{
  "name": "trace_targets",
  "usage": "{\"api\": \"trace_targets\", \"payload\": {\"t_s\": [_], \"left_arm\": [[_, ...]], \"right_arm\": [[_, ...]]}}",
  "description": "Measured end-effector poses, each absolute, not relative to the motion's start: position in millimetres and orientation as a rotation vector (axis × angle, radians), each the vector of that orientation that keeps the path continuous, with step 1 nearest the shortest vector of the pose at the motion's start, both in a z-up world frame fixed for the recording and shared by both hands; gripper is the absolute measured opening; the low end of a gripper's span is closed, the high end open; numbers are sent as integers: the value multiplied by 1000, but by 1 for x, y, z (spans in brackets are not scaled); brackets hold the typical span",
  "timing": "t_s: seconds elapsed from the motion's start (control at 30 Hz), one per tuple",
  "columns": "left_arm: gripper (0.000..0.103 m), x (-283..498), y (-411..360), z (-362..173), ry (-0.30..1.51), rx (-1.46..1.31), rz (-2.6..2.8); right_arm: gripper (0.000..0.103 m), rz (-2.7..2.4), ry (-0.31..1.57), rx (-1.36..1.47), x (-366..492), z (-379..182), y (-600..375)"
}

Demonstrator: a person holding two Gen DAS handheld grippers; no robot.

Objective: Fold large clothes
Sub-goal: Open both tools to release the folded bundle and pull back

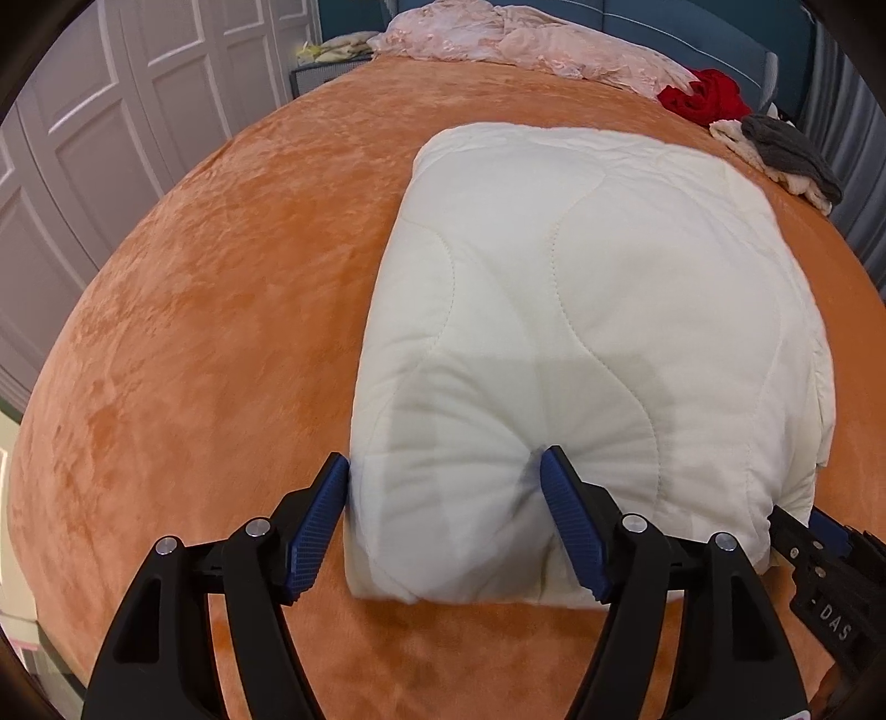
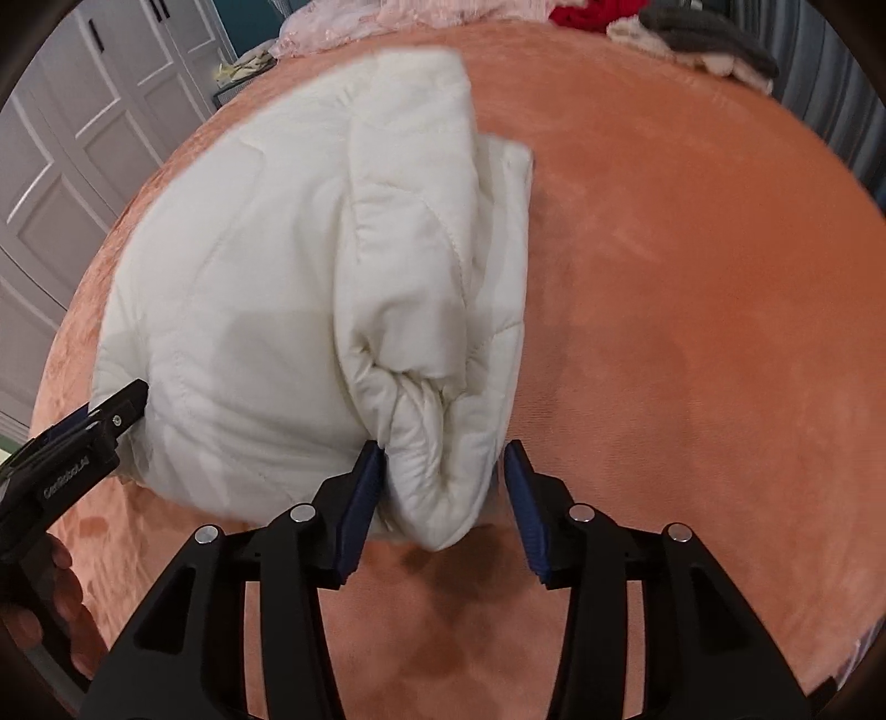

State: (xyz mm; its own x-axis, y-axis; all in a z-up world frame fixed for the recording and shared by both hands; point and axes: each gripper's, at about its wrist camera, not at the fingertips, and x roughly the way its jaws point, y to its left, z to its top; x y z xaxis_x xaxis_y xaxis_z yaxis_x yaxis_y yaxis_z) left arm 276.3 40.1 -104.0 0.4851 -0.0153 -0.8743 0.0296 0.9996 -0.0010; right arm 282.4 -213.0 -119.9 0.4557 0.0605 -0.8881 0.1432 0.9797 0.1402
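Two close wrist views along each tool (shared: white quilt (image 1: 581,310)).

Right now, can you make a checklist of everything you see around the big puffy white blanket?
Surface: orange bedspread, soft, bare near the front.
Job's things: white quilt, folded into a thick bundle.
Clutter: pink lacy fabric, red garment, grey and cream clothes along the far edge.
Grippers: left gripper and right gripper each have the quilt's near edge between their fingers, jaws apart.
Cables: nothing seen.
Surroundings: white panelled doors, teal headboard.
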Motion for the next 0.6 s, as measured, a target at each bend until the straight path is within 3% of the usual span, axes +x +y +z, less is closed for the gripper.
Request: {"api": "trace_targets", "payload": {"t_s": [0.3,0.47,0.6], "left_arm": [[66,232,31,-77,1041,62,-55],[65,225,20,-76,1036,88,-52],[64,234,21,-88,1064,91,-29]], "right_arm": [[44,-82,922,96,227,-55,-210],[31,-61,959,63,237,-70,-206],[30,-60,1068,73,253,-106,-204]]}}
